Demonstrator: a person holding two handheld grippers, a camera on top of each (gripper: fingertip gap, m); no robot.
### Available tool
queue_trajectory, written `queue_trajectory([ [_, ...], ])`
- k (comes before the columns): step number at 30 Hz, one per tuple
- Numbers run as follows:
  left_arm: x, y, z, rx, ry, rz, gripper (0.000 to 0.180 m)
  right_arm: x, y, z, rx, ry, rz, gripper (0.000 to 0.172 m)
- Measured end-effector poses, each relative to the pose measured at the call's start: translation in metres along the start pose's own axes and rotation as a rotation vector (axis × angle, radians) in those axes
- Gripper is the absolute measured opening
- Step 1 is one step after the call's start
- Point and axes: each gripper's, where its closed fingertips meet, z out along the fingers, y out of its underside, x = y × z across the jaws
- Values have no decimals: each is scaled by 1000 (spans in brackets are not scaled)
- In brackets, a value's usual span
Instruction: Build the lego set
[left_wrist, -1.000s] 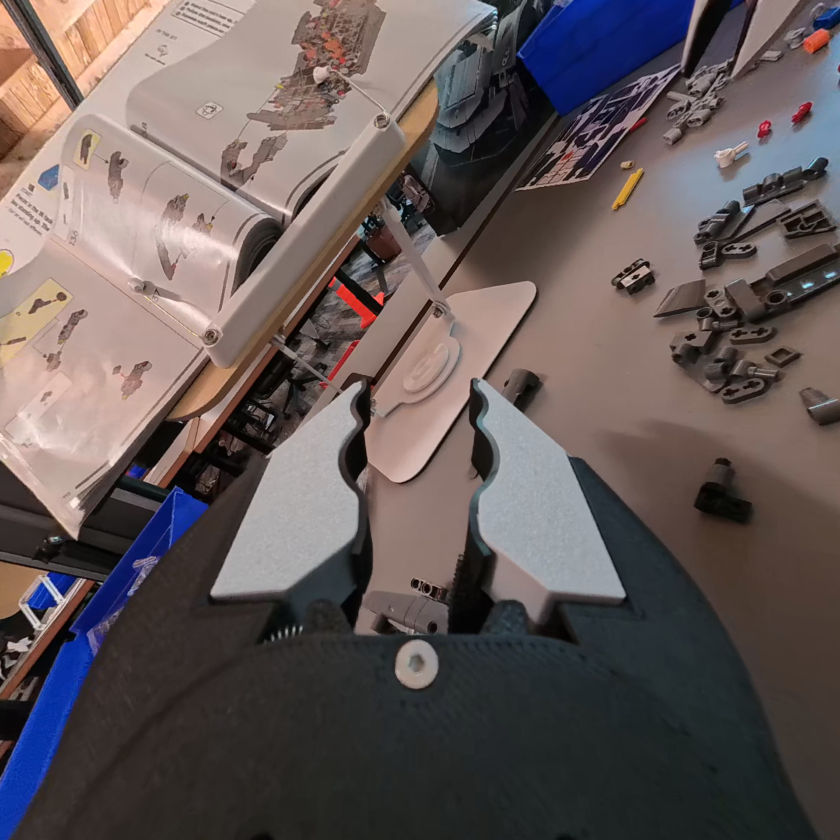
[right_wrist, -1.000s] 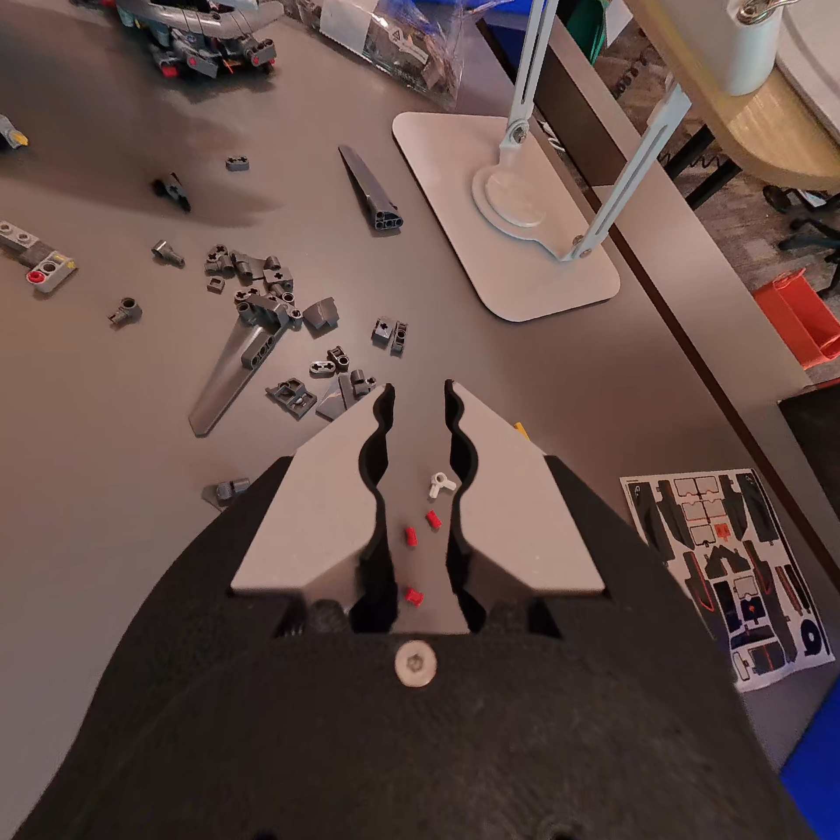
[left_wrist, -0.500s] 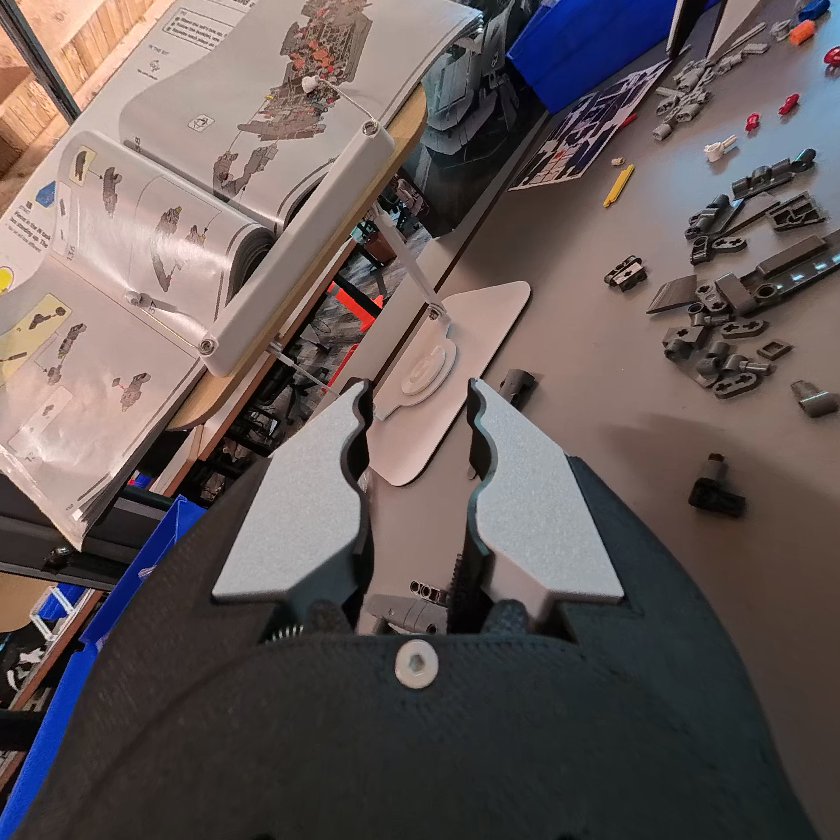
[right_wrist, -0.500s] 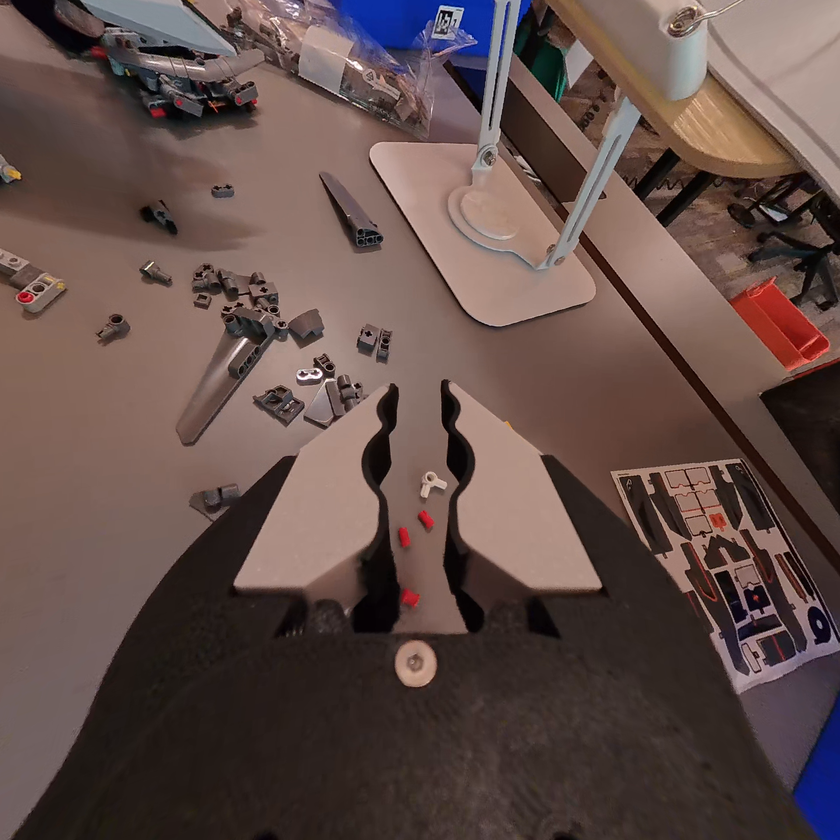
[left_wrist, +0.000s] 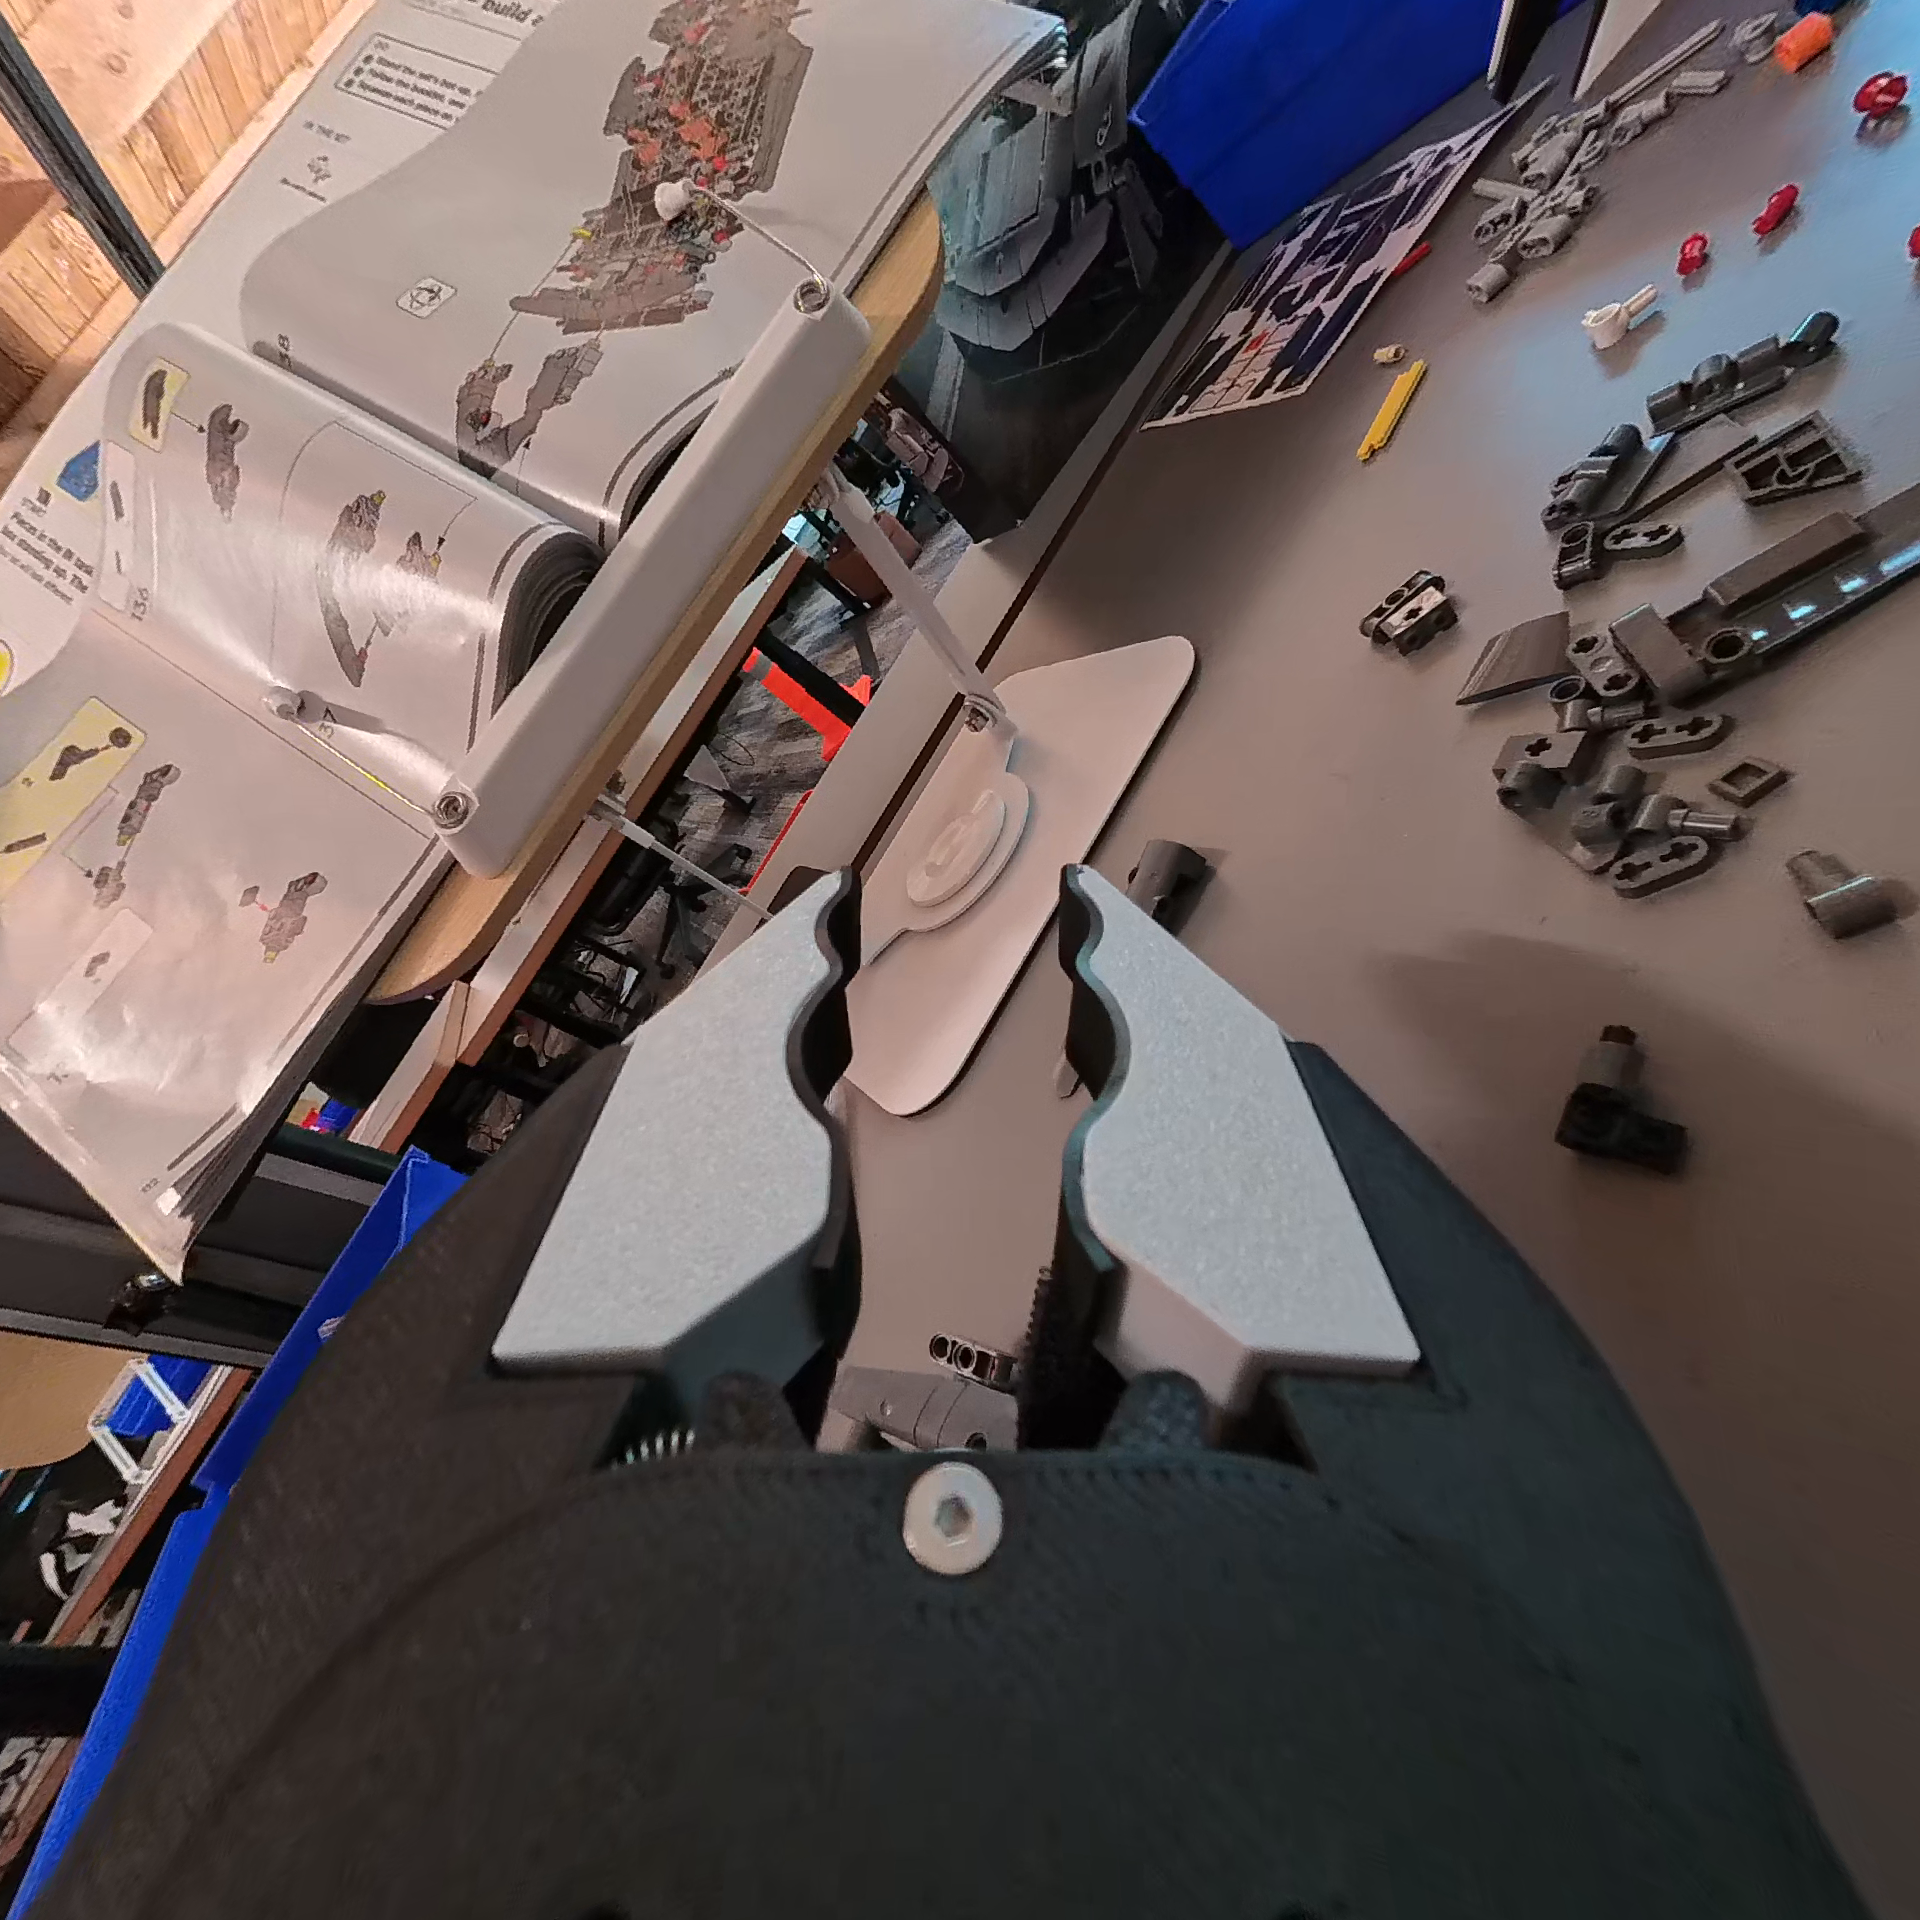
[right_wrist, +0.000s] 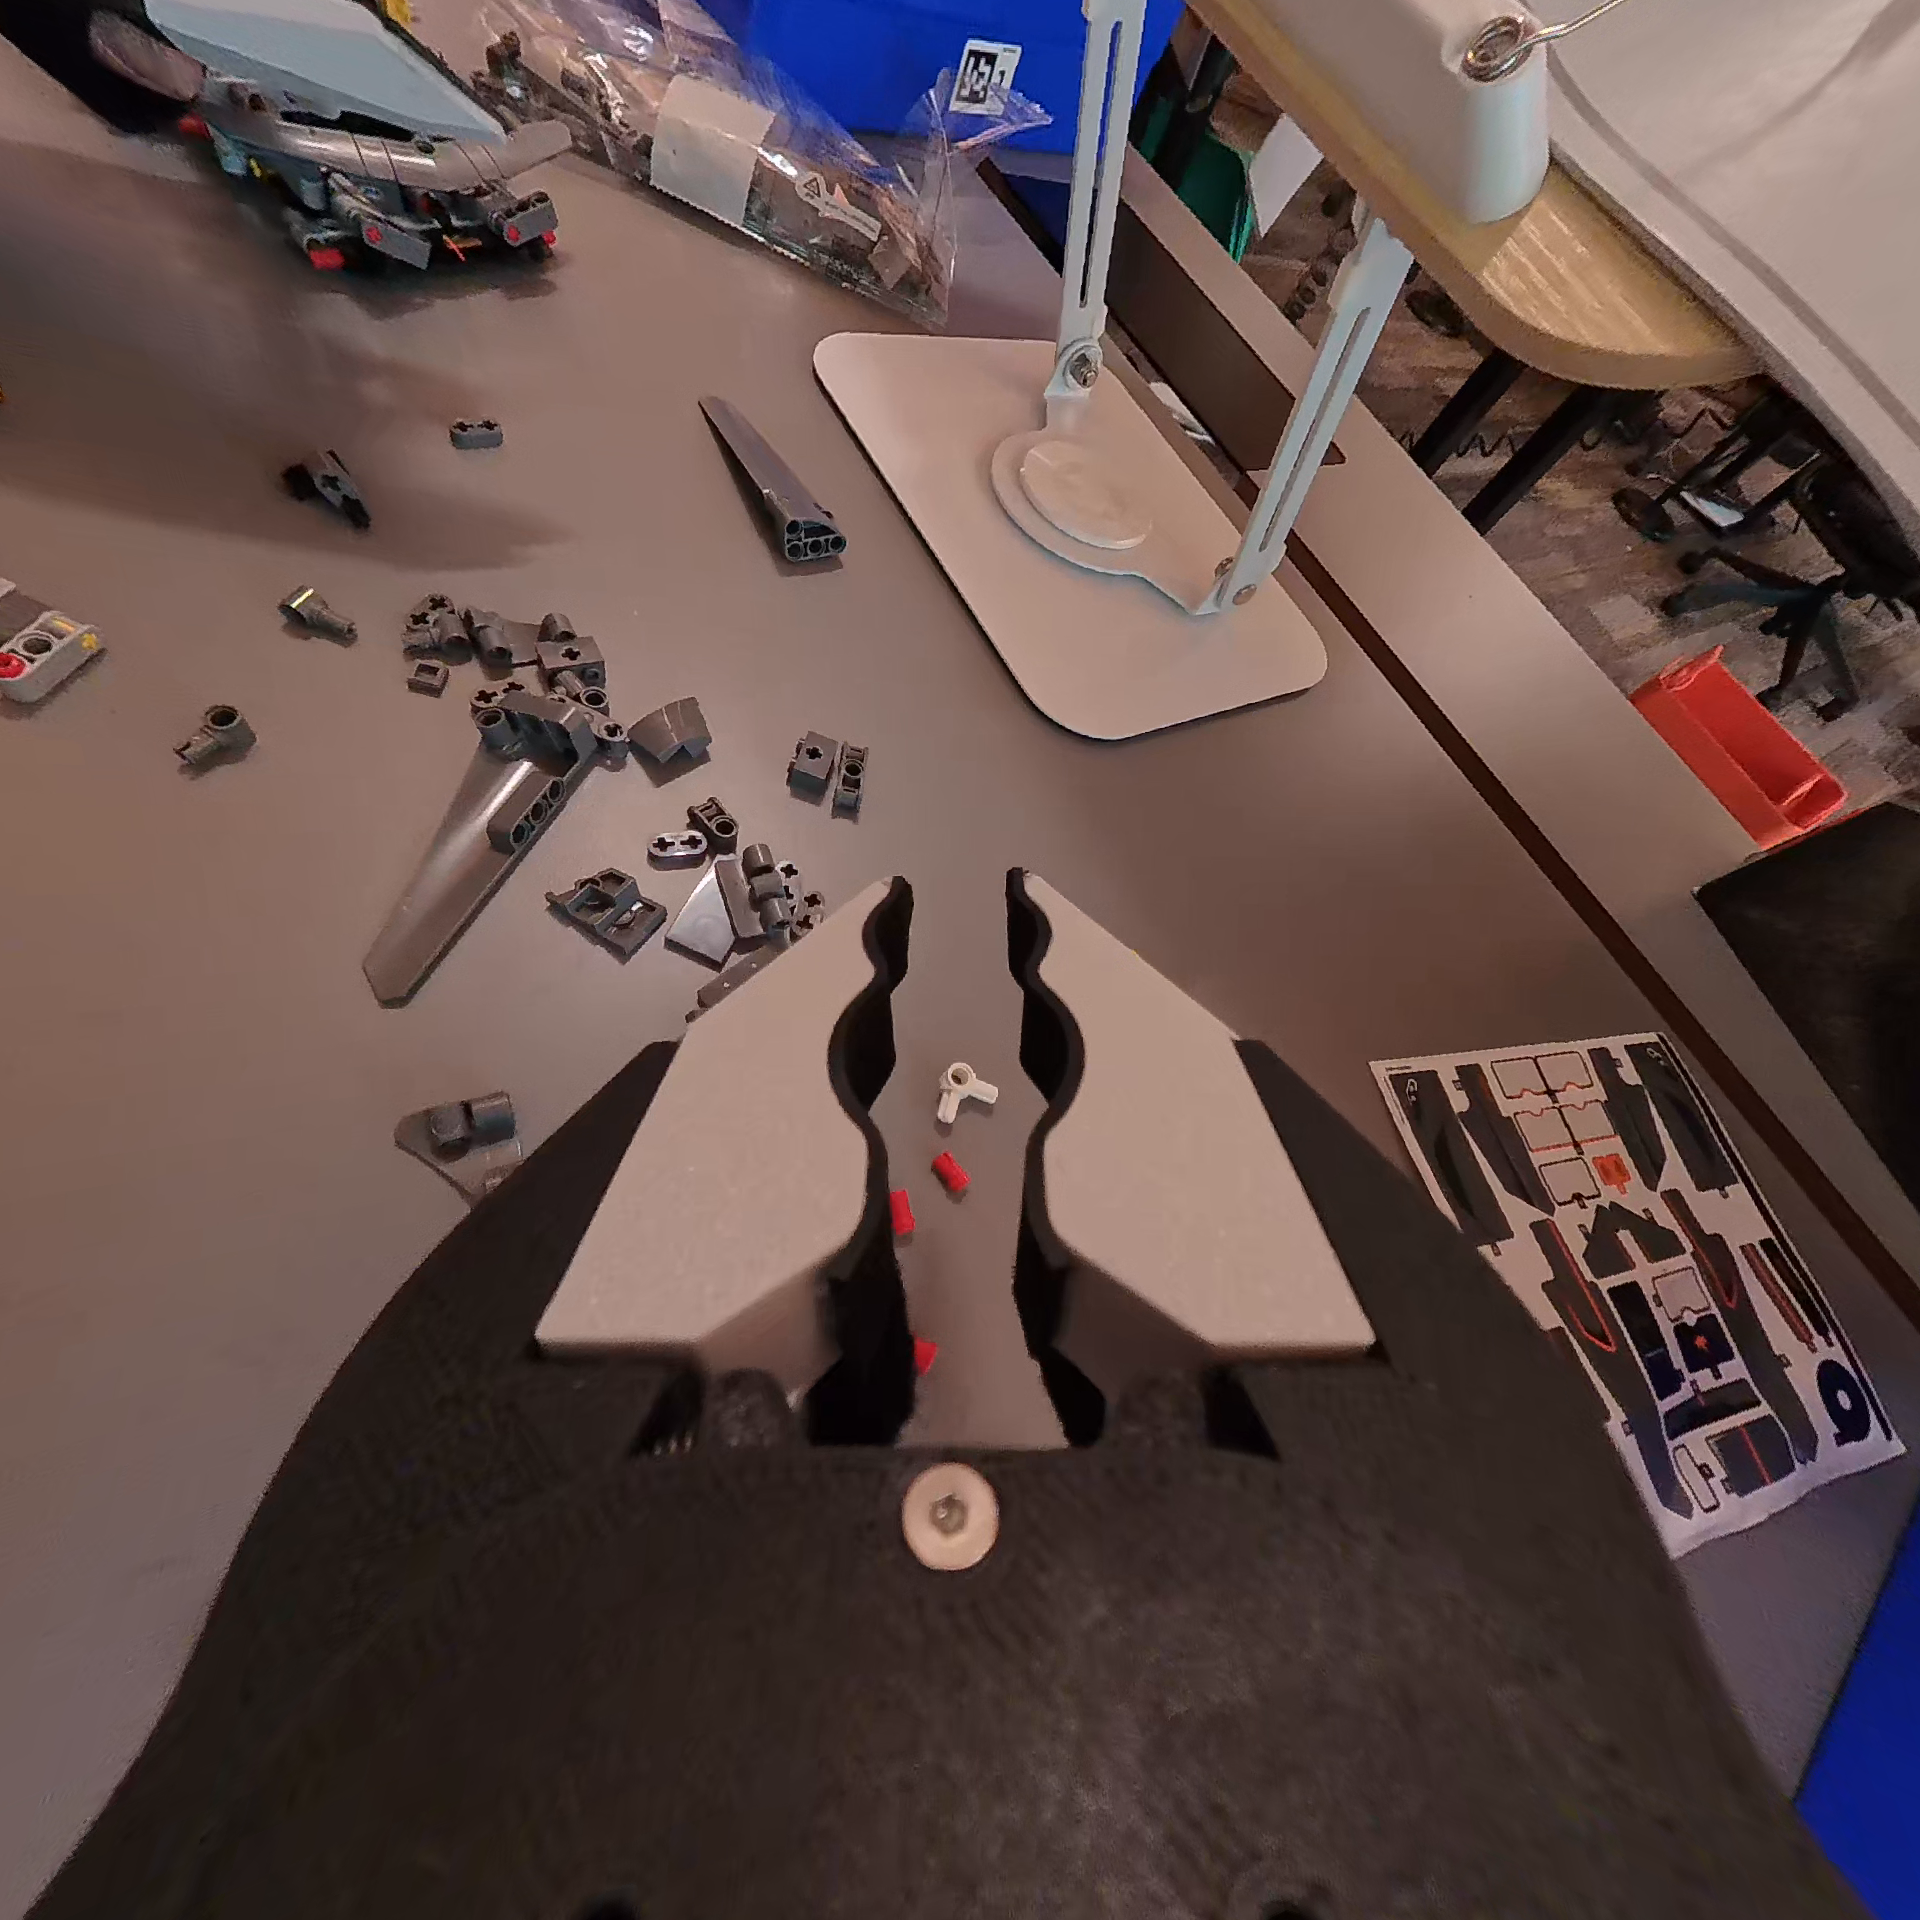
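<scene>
Left wrist view | left gripper (left_wrist: 961, 894) parted wide, nothing gripped, stand base (left_wrist: 1081, 727) at twelve o'clock | right gripper (right_wrist: 956, 894) has narrowed slightly, empty above white connector (right_wrist: 964, 1091), red pins (right_wrist: 948, 1171)

Grey counter (right_wrist: 1299, 852) carried scattered dark grey building pieces (right_wrist: 540, 727) — a long tapered panel (right_wrist: 468, 862) among them, small red pins (right_wrist: 948, 1171), a white connector (right_wrist: 964, 1089), a sticker sheet (right_wrist: 1642, 1268), a stand's pale base plate (right_wrist: 1070, 540) — bagged parts (right_wrist: 790, 177) lay further back.
</scene>
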Motion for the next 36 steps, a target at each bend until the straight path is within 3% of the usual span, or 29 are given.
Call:
queue_trajectory([
  [13,4,0,1,-1,15,-2,36,-3,7,3,-10,-22,-5,21],
  [26,6,2,3,-8,21,-4,36,-2,11,-21,-65,-80,-12,22],
  [36,5,7,5,-27,17,-6,36,-25,-6,0,-72,-160,-86,21],
])
